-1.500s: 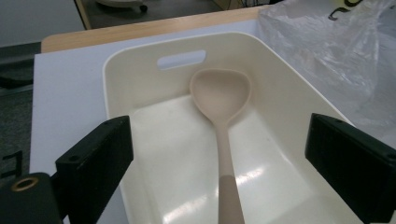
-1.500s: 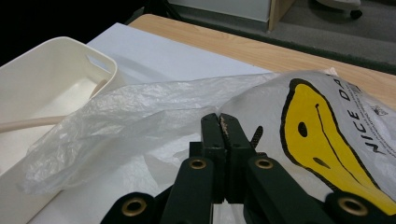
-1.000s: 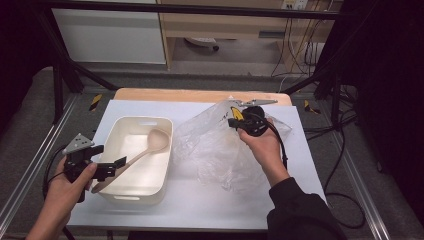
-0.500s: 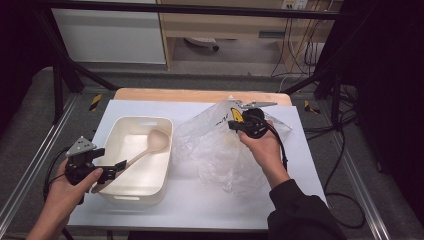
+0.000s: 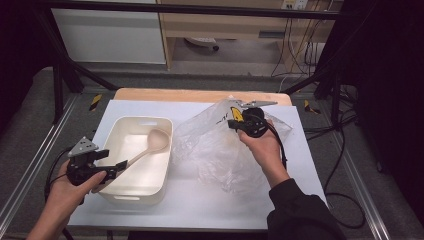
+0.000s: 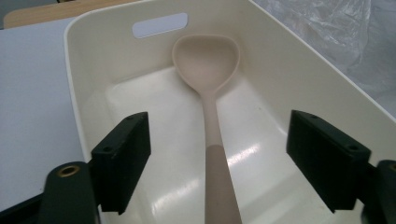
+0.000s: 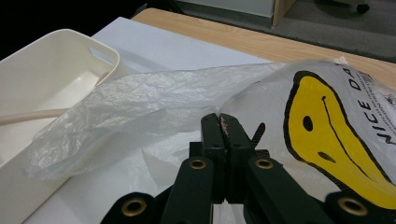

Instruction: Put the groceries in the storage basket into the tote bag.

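A beige ladle [image 5: 158, 140] lies in a cream plastic bin [image 5: 141, 120], its handle sticking out over the bin's near left rim. My left gripper [image 5: 120, 166] reaches over that rim. Its jaws have just been closing and stand either side of the ladle [image 6: 208, 65] handle without touching it, so the left gripper [image 6: 219, 144] is open. My right gripper [image 5: 234, 122] is at the top edge of a clear plastic bag [image 5: 220, 150] with a yellow smiley print. That right gripper [image 7: 220, 123] is shut, pinching the bag [image 7: 140, 98] film and holding it up.
The bin and bag rest on a white sheet [image 5: 200, 205] over a wooden table [image 5: 190, 95]. The bin [image 7: 46, 56] stands just left of the bag. Black frame legs and cables surround the table on the floor.
The left gripper's jaws have drawn a little closer around the ladle handle. The right hand and the bag have kept still.
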`<state>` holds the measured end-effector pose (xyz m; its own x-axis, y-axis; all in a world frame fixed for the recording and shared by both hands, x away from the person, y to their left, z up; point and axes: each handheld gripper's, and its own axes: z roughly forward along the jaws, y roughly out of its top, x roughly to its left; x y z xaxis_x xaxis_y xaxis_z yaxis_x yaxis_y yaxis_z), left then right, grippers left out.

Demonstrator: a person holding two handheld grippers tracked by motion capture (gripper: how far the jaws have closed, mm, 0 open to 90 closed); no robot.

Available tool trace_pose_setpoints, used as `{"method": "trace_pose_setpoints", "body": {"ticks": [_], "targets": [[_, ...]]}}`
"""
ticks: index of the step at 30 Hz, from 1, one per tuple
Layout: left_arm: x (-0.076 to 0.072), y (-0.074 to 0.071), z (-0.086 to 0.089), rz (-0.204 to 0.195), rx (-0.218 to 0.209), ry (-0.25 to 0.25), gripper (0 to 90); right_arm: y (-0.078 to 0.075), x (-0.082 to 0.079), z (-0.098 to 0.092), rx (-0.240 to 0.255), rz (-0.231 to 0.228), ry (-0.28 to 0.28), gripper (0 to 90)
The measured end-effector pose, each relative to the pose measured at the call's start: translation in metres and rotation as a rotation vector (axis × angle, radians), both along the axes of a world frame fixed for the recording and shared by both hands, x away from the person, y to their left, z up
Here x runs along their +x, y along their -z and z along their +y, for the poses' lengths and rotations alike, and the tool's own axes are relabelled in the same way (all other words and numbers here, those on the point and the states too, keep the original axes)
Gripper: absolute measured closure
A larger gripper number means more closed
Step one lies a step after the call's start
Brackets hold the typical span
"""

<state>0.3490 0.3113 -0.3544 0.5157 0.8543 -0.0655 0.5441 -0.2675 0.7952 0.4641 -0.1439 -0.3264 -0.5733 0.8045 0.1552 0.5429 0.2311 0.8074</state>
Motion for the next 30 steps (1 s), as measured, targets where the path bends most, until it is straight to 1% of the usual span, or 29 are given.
{"method": "trace_pose_setpoints", "body": {"ticks": [4,8,10,13,15,19,21,26,30], "targets": [[0.0,0.001,-0.001,0.012,0.012,0.002,28.3,0.001,0.0,0.0,0.0,0.001,-0.001,90.0],[-0.001,0.002,-0.003,0.028,0.029,0.015,34.1,0.0,0.0,0.0,0.0,0.001,0.0,90.0],[-0.002,0.004,-0.004,0.036,0.037,0.012,36.2,0.0,0.0,0.0,0.001,0.0,0.0,90.0],[-0.004,0.007,-0.004,0.043,0.029,0.008,40.6,0.0,0.0,0.0,-0.001,0.0,-0.002,90.0],[-0.005,0.008,-0.004,0.055,0.029,0.009,42.9,0.0,0.0,-0.001,-0.002,0.003,-0.001,90.0],[-0.007,0.011,-0.004,0.073,0.031,0.0,45.5,0.001,0.0,-0.001,-0.001,0.003,-0.002,90.0],[-0.009,0.012,-0.005,0.072,0.044,-0.01,46.9,0.0,0.0,-0.001,-0.001,0.002,-0.003,90.0],[-0.011,0.016,-0.001,0.086,0.042,-0.032,48.3,0.001,0.0,-0.001,0.001,0.005,-0.004,90.0],[-0.012,0.02,0.0,0.098,0.036,-0.038,48.6,0.001,0.0,-0.001,-0.001,0.006,-0.005,90.0]]}}
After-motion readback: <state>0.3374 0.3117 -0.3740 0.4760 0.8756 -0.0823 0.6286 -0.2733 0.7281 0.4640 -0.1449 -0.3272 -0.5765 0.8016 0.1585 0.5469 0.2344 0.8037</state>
